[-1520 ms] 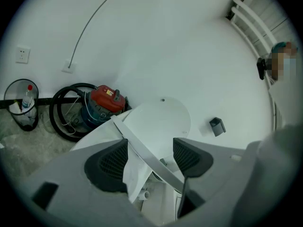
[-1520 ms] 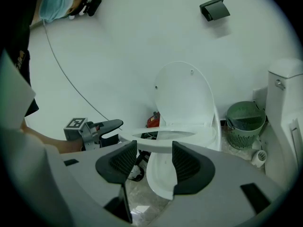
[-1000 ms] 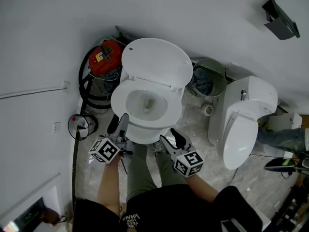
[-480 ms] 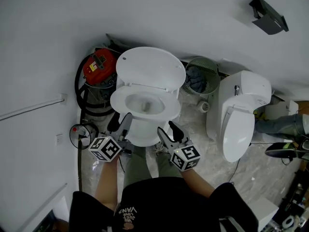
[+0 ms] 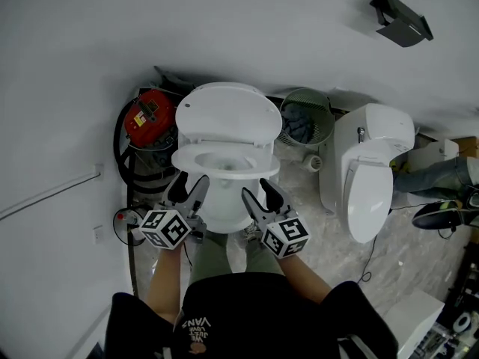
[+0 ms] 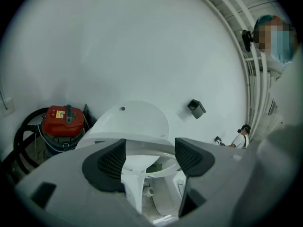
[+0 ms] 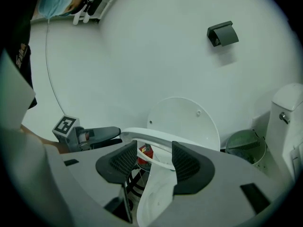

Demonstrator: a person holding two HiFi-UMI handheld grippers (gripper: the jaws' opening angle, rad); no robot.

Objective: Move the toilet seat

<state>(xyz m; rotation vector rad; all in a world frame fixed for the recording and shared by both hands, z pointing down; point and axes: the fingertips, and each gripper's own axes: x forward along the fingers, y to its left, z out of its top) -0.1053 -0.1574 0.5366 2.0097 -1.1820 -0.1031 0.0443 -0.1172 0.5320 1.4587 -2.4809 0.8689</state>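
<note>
A white toilet stands against the wall with its lid (image 5: 228, 114) raised and its seat (image 5: 224, 161) lying on the bowl (image 5: 224, 200). My left gripper (image 5: 189, 189) is open at the bowl's front left, its tips just short of the rim. At the front right my right gripper (image 5: 260, 197) is also open. In the left gripper view the left gripper (image 6: 146, 161) frames the seat (image 6: 147, 148) and lid (image 6: 137, 119) ahead, with nothing touching the pads. The right gripper (image 7: 150, 162) looks along the seat (image 7: 142, 135) toward the lid (image 7: 182, 119).
A red vacuum cleaner (image 5: 150, 114) with a black hose sits left of the toilet. A green basket (image 5: 303, 122) and a paper roll (image 5: 313, 163) are on its right, then a second toilet (image 5: 370, 170). Another person's legs (image 5: 441, 174) lie at far right. A dark holder (image 5: 400, 10) hangs on the wall.
Both grippers have risen slightly toward the bowl's front rim and come closer together. The left jaws stand a little wider. The seat and lid have not moved.
</note>
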